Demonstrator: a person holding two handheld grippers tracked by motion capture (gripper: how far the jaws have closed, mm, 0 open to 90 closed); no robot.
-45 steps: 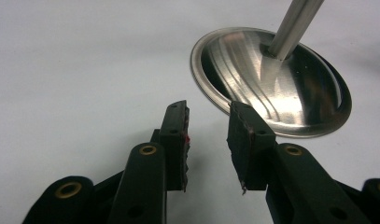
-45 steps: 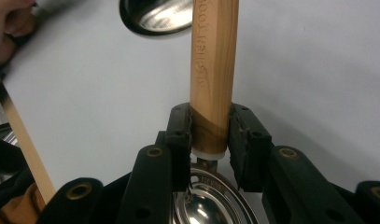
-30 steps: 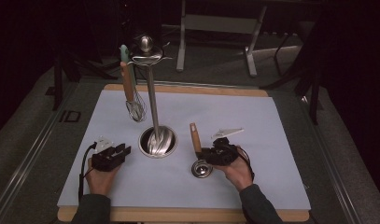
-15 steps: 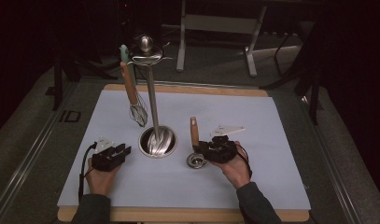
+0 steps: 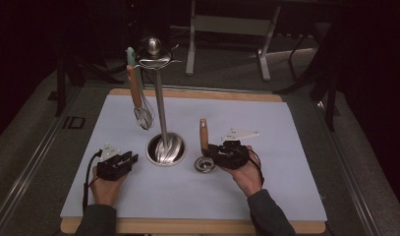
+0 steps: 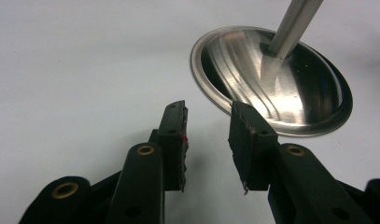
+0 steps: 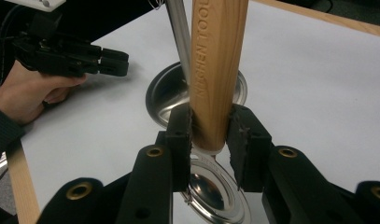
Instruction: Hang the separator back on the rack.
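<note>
Ladle (image 7: pixel 218 70) with the wooden handle sits right between the pads of the right claw (image 7: pixel 211 133), which is clamped on the lower end of that handle, just above the metal neck. Handle stands nearly upright, with "KITCHEN TOOL" lettering running along it. The shiny bowl end hangs below the jaws, close over the white mat; from the high view the ladle (image 5: pixel 203 142) is just right of the stand's round base, and I can't tell if the bowl touches the mat.

The stand (image 5: pixel 160 113) is a steel pole on a dished round base, topped with a ball and hooks. A whisk (image 5: pixel 138 98) with a wooden handle and pale green tip hangs from one hook, tilted, on the left of the pole.

Left claw (image 6: pixel 208 135) rests low on the mat (image 5: pixel 286 147) just left of the base, jaws apart with nothing between them, pointing at the base rim.

The mat covers most of the wooden tabletop (image 5: pixel 197 92).
</note>
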